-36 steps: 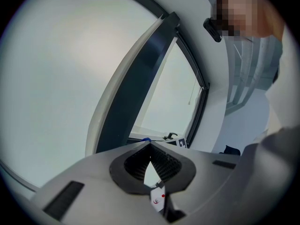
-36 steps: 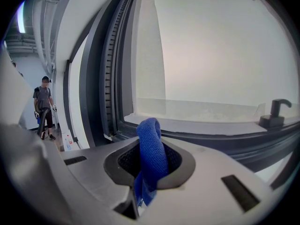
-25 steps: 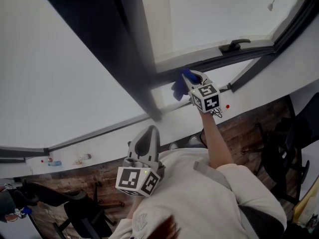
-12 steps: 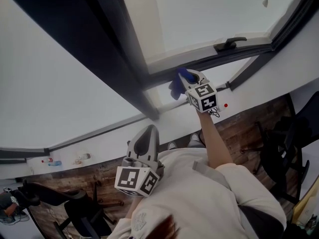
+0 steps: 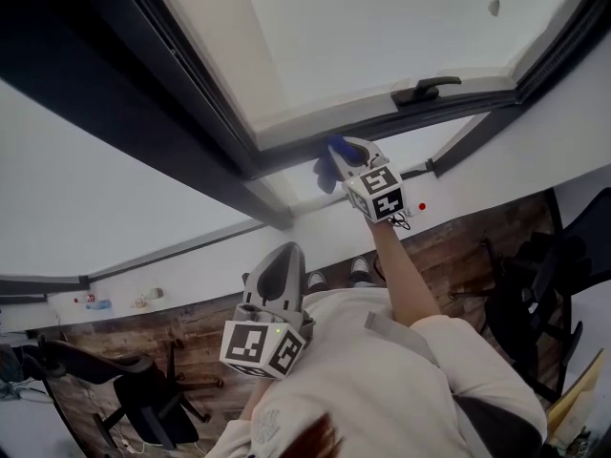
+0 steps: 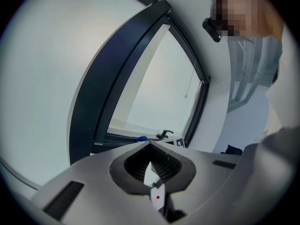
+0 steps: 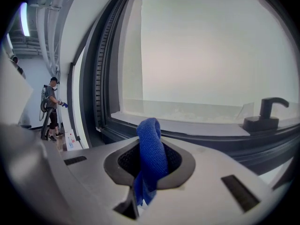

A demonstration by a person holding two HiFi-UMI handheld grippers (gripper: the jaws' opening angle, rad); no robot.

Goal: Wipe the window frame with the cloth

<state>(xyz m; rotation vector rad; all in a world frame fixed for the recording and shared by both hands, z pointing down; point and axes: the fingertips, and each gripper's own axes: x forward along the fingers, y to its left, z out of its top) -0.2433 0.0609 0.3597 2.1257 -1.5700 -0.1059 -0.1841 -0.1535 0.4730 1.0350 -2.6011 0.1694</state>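
My right gripper (image 5: 344,147) is shut on a blue cloth (image 5: 327,164), holding it up against the lower bar of the dark window frame (image 5: 315,141). In the right gripper view the cloth (image 7: 151,157) sticks out between the jaws, just short of the frame's bottom bar (image 7: 197,137). My left gripper (image 5: 279,261) hangs lower, near my chest, shut with nothing in it. From the left gripper view the frame (image 6: 117,88) rises ahead, with the cloth (image 6: 142,138) as a small blue spot at its base.
A black window handle (image 5: 425,91) sits on the bottom bar right of the cloth; the handle (image 7: 266,112) also shows in the right gripper view. A white sill (image 5: 315,219) runs below. Office chairs (image 5: 143,399) stand on the wooden floor. A person (image 7: 50,108) stands far left.
My right gripper with the cloth has slid a little left and up along the frame's bottom bar. The left gripper has stayed where it was.
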